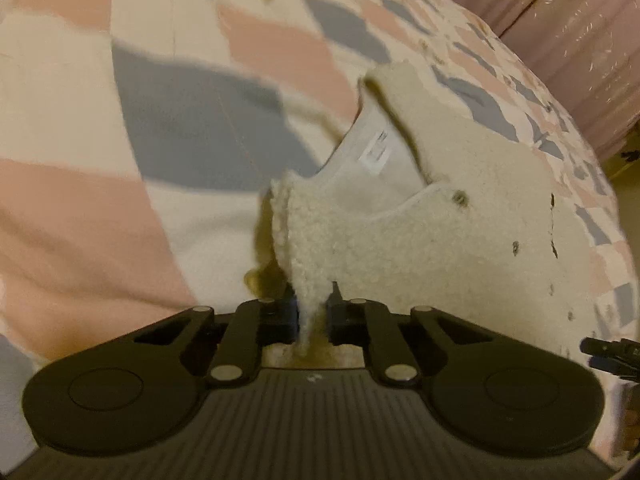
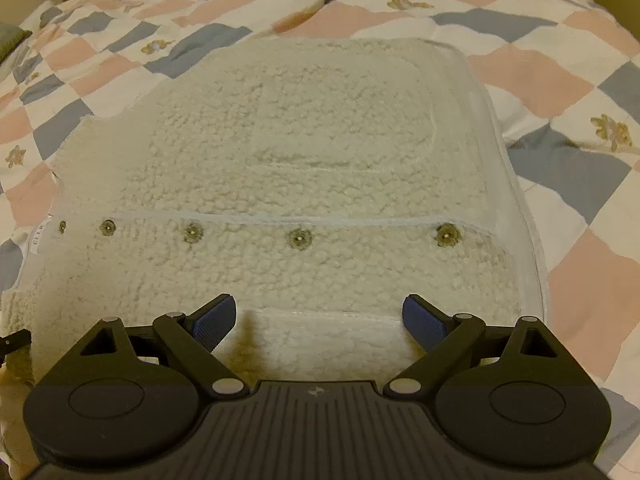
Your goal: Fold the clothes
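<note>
Left gripper (image 1: 313, 316): jaws closed on a pinch of cream fleece at the shoulder strap of the fleece vest (image 1: 420, 240), the tuft drawn up between the black fingers; the tool is pitched steeply down at the bed. Beyond the jaws the neck opening gapes, showing the smooth lining and a white label (image 1: 376, 151). Right gripper (image 2: 320, 320): jaws spread wide, blue pads (image 2: 212, 322) apart and gripping nothing, poised just above the near edge of the vest (image 2: 288, 168), also angled steeply down. In the right wrist view the vest lies flat, front up, its row of snap buttons (image 2: 298, 237) running across the picture and a pocket outline beyond. The checked quilt (image 2: 560, 80) of the bed, in pink, grey and white, surrounds the vest on all visible sides. A pink pleated fabric (image 1: 560, 12) stands past the bed's far edge.
</note>
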Action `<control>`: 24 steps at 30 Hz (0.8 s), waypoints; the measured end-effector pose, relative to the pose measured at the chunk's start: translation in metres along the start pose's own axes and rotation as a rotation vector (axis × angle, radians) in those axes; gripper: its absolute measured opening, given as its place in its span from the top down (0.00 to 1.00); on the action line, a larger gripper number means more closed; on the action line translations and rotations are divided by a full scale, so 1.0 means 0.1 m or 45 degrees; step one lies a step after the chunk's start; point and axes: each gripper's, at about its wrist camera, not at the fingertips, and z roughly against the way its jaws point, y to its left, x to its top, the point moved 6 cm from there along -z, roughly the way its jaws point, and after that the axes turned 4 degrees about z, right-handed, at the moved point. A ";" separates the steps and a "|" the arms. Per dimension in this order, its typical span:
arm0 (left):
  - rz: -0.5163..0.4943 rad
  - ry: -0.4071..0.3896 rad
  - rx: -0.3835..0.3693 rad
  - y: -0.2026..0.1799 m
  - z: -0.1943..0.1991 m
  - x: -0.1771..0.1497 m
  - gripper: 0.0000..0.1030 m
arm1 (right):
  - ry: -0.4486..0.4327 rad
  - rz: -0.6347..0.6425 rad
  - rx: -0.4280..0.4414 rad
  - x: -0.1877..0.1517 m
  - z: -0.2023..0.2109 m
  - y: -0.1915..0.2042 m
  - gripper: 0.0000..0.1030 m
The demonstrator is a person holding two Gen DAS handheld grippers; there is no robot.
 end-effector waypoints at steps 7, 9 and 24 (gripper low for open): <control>-0.605 -0.246 -0.174 -1.96 0.62 -0.29 0.92 | -0.046 0.017 0.057 0.03 0.15 -0.35 0.14; -0.743 -0.224 -0.296 -2.55 0.58 -0.64 0.92 | -0.069 0.002 0.061 0.05 0.22 -0.54 0.15; -0.887 0.147 -0.333 -3.56 -0.34 -2.21 0.89 | -0.173 -0.203 0.472 0.79 0.28 -1.93 0.36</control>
